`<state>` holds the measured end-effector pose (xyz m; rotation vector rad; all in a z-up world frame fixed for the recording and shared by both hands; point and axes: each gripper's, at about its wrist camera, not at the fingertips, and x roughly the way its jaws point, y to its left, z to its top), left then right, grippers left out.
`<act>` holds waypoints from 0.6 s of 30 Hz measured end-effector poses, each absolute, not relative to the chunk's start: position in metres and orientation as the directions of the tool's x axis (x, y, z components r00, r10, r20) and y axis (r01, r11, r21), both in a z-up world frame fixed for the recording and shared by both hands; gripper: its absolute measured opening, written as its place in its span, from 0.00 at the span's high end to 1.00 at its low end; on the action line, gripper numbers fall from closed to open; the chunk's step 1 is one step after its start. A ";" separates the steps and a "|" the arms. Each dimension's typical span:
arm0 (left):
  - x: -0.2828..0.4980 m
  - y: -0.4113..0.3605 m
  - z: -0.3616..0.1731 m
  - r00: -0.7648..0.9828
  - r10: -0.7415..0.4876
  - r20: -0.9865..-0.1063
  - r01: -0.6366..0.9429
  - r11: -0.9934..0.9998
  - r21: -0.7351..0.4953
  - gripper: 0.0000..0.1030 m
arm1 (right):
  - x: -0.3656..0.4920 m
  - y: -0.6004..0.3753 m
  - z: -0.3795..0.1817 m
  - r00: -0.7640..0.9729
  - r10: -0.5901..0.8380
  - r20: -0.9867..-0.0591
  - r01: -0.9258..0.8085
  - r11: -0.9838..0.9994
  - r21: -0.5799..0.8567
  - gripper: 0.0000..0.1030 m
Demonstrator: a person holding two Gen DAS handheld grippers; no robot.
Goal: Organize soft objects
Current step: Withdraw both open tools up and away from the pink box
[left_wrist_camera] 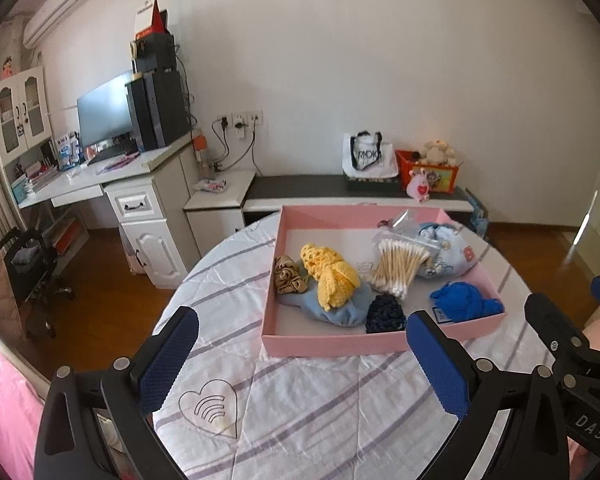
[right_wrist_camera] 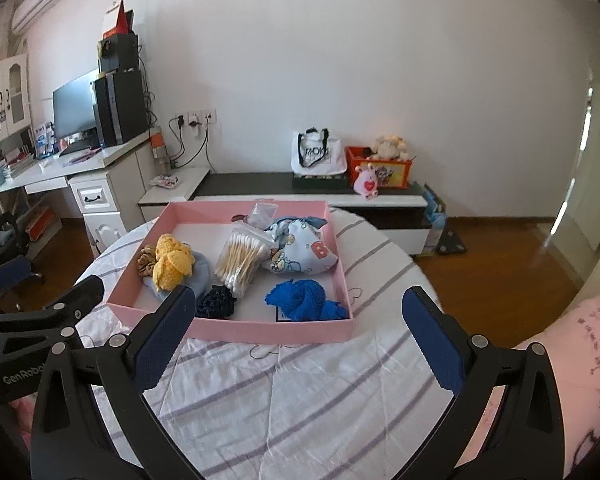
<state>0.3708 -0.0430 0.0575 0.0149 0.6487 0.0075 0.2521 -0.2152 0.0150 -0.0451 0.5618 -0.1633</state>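
1. Both grippers are nearest to the cameras: the left gripper (left_wrist_camera: 300,360) and the right gripper (right_wrist_camera: 300,344) hang above the round table (left_wrist_camera: 300,420) with its striped white cloth. Their blue-padded fingers are spread wide and hold nothing.
2. Straight ahead of both grippers, past the bare cloth, stands the pink tray (right_wrist_camera: 260,330); its near wall is just beyond the fingertips.
3. Inside, far from the right gripper, lies a cartoon-print pouch (right_wrist_camera: 300,254), and to the left of it a clear bag of cotton swabs (right_wrist_camera: 242,260).
4. Toward the left wall of the tray lies a pale blue cloth (left_wrist_camera: 332,308) with a yellow crochet piece (left_wrist_camera: 332,276) on top, and a tan scrunchie (left_wrist_camera: 286,278) touching it.
5. Closest to the grippers are a bright blue knitted piece (right_wrist_camera: 300,300) and a small dark navy scrunchie (right_wrist_camera: 216,302).
6. I judge that all soft things already sit in the tray, though loosely heaped; whether sorting is left, I cannot tell.
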 end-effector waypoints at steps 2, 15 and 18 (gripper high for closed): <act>0.354 -0.043 0.063 0.812 0.011 -0.583 -0.003 1.000 0.014 0.00 | 0.242 -0.214 0.020 0.845 -0.170 -0.507 0.145 0.985 -0.089 0.00; 0.268 -0.040 0.099 0.907 -0.006 -0.421 0.005 1.000 -0.003 0.00 | 0.175 -0.205 0.064 0.924 -0.184 -0.336 0.165 0.983 -0.085 0.00; 0.253 -0.039 0.103 0.920 -0.010 -0.392 0.008 1.000 -0.008 0.00 | 0.164 -0.206 0.071 0.934 -0.173 -0.313 0.161 0.985 -0.065 0.00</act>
